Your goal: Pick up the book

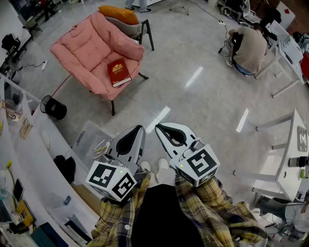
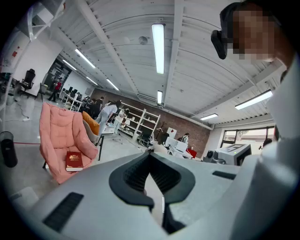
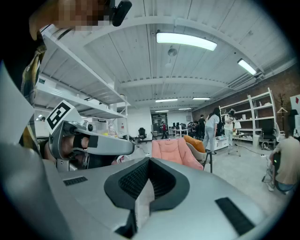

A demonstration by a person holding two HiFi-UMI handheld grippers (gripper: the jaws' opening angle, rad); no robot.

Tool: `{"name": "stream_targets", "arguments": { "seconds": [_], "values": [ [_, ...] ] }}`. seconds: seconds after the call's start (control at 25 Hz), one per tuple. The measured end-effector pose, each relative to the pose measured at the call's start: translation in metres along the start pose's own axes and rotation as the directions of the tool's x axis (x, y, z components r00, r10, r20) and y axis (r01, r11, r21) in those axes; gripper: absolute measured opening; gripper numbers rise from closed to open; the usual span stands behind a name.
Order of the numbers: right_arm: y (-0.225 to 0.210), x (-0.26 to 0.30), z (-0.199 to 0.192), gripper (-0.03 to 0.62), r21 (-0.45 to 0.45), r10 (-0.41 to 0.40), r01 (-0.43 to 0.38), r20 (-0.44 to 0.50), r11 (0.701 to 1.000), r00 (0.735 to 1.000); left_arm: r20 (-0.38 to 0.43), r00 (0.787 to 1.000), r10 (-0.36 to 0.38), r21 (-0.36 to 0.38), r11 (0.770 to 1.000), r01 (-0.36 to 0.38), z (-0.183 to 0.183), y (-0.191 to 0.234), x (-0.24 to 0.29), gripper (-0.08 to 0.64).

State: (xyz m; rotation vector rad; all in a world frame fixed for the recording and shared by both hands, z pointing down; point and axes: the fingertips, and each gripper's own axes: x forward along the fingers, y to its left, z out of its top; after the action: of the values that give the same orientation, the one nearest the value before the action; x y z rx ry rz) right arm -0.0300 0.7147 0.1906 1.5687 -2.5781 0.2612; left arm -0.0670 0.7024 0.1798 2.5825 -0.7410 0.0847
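A dark red book (image 1: 119,71) lies flat on the seat of a pink padded chair (image 1: 82,50) at the far left of the floor. In the left gripper view the book (image 2: 73,160) rests on the same chair (image 2: 56,133), well ahead and to the left. Both grippers are held low in front of the person, far from the chair. The left gripper (image 1: 138,129) is shut with nothing in it, its tips meeting (image 2: 150,153). Beside it, the right gripper (image 1: 161,127) is also shut and empty (image 3: 150,160). The right gripper view shows the chair (image 3: 174,151) but not the book.
A black waste bin (image 1: 54,107) stands left of the chair, and a clear plastic box (image 1: 91,140) sits just ahead of the left gripper. An orange-cushioned chair (image 1: 119,14) is behind the pink one. A person (image 1: 248,48) sits at desks far right; white tables (image 1: 289,144) line the right.
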Motion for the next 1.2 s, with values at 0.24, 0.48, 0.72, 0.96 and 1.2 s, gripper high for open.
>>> {"name": "stream_targets", "arguments": {
  "seconds": [0.24, 0.48, 0.72, 0.96, 1.2],
  "values": [
    [-0.008, -0.008, -0.002, 0.014, 0.0, 0.007, -0.007, 0.006, 1.0, 1.0, -0.001, 1.0, -0.003, 0.01, 1.0, 0.003, -0.004, -0.01, 0.011, 0.005],
    [-0.018, -0.024, -0.005, 0.014, -0.002, 0.027, -0.027, -0.002, 1.0, 1.0, 0.013, 1.0, 0.024, 0.005, 1.0, -0.024, -0.009, -0.02, 0.022, 0.005],
    [-0.025, -0.035, -0.015, 0.014, 0.007, 0.052, -0.052, -0.018, 0.999, 0.998, 0.017, 0.998, 0.052, 0.002, 0.999, -0.052, -0.015, -0.027, 0.03, 0.005],
    [-0.035, -0.026, -0.015, 0.014, 0.03, 0.083, -0.083, -0.011, 0.996, 0.996, 0.015, 0.996, 0.092, 0.01, 0.996, -0.092, -0.008, -0.018, 0.037, 0.005],
    [-0.059, 0.004, -0.016, 0.014, 0.043, 0.101, -0.101, -0.011, 0.994, 0.995, 0.017, 0.992, 0.125, 0.008, 0.992, -0.125, 0.007, 0.014, 0.058, 0.005]
  ]
}}
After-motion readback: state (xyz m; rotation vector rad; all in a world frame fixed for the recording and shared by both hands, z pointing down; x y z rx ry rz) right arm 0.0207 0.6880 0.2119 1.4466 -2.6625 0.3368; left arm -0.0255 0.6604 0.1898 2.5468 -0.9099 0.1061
